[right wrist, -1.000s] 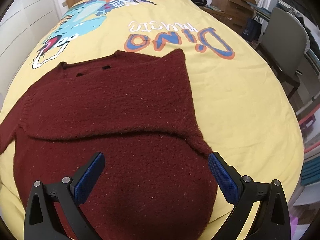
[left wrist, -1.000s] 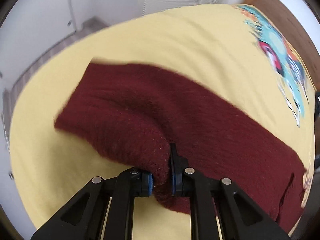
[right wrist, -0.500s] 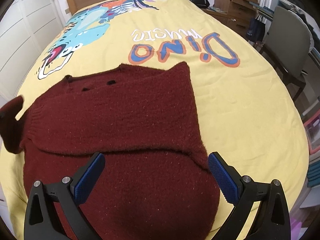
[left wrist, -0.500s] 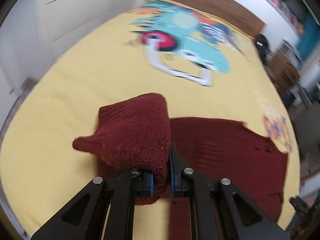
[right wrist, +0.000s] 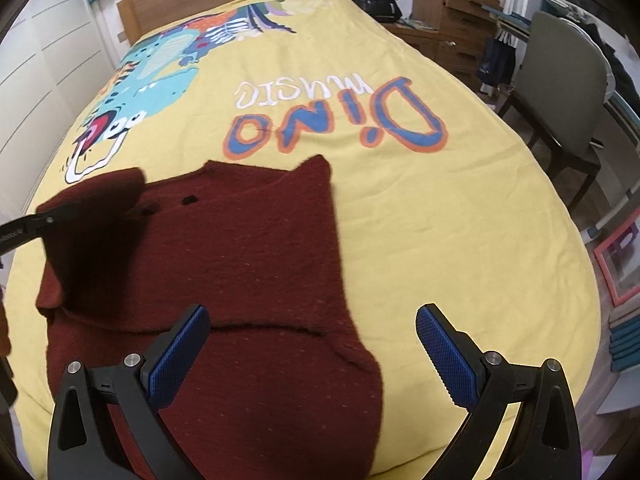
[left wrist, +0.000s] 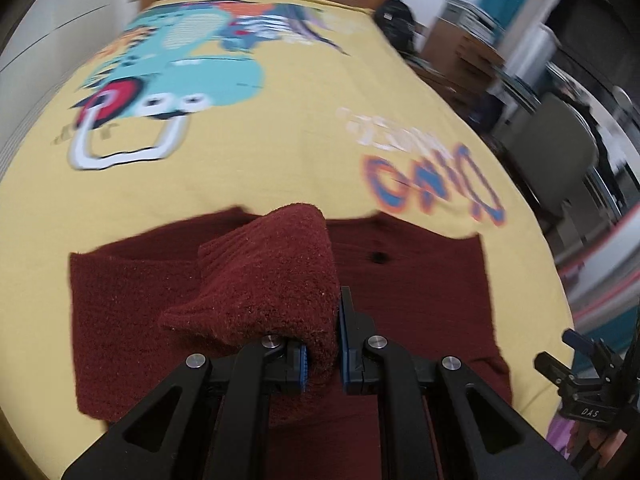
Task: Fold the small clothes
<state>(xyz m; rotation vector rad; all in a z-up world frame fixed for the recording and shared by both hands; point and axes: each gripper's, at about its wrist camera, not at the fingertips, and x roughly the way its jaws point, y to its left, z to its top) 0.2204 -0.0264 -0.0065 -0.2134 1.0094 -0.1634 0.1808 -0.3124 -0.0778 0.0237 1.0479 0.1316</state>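
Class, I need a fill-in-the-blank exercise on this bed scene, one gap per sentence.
1. The sweater is dark ____.
2. The left gripper is shut on the sweater's ____.
3. The right gripper is ____ and holds nothing.
4. The big blue word on the bedspread reads ____.

Missing words: red; sleeve; open; Dino

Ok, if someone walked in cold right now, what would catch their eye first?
The dark red sweater spread on the near part of the yellow bedspread, with its big dinosaur print further up. Next, the left gripper, shut on a sleeve lifted over the sweater's body. The right gripper hangs open above the near hem.
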